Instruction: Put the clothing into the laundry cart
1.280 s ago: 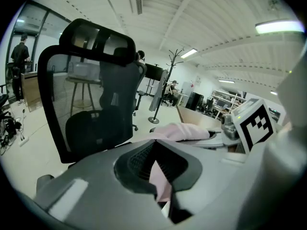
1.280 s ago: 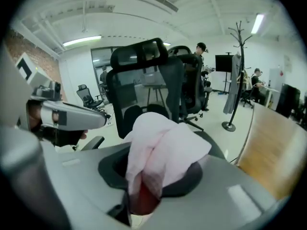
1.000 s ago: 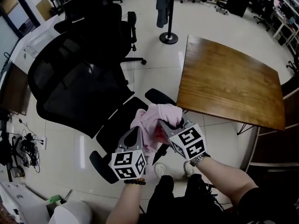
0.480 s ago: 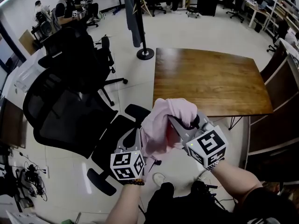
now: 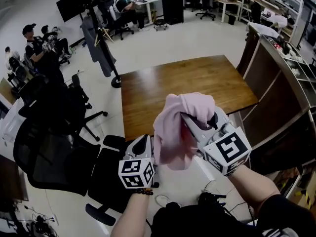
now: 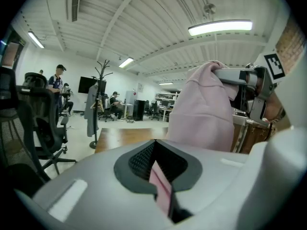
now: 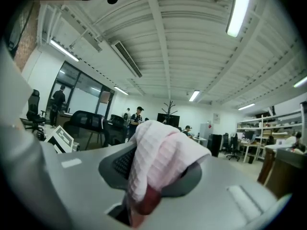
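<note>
The pink garment (image 5: 180, 127) is now up off the black office chair (image 5: 54, 162), where it sat low over the seat 1 second ago. It hangs bunched in the air between the 2 grippers, at chest height in front of the person. The head view has also swung: the wooden table (image 5: 182, 90), earlier off to the right, now lies straight ahead beyond the cloth, and the chair has slid to the lower left.

The left gripper (image 5: 144, 143) is pinched shut on a thin fold of the pink fabric. The right gripper (image 5: 197, 125) is clamped on a thicker wad, which drapes over its jaws.

So the pick-up looks finished and the carry under way. No laundry cart shows in any view, so the person probably has to keep turning to find it.
</note>
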A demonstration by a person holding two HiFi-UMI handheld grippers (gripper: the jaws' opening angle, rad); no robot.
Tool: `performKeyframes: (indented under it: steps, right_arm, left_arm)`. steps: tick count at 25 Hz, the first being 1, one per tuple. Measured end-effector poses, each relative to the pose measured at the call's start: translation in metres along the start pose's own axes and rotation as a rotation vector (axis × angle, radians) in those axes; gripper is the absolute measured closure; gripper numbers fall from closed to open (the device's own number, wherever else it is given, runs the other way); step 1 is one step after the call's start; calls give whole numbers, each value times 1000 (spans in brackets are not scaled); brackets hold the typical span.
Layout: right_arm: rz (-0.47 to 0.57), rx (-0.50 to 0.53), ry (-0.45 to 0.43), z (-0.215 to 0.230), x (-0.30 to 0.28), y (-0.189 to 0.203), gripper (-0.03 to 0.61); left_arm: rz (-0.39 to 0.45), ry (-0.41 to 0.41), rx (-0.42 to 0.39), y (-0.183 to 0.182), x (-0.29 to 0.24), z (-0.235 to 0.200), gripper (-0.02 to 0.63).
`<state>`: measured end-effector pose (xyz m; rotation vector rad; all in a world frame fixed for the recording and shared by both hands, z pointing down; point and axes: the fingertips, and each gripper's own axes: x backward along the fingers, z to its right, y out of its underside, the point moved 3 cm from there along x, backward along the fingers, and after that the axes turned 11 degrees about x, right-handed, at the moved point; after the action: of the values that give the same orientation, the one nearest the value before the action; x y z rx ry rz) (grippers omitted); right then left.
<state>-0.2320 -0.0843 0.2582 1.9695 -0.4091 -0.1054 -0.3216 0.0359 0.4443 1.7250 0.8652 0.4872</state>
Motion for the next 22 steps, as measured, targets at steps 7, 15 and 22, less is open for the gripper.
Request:
performKeyframes:
  steps: [7, 15, 22]
  right_arm:
    - [-45, 67, 149, 74, 82, -18, 468]
    - [-135, 95, 332, 132, 170, -32, 468]
    - [-212, 139, 490, 162, 250, -49, 466]
  left_arm:
    - [-25, 190, -43, -8, -55, 114, 612]
    - [-31, 409, -83, -25, -90, 234, 612]
    - [-68, 591, -103, -12, -99, 330, 612]
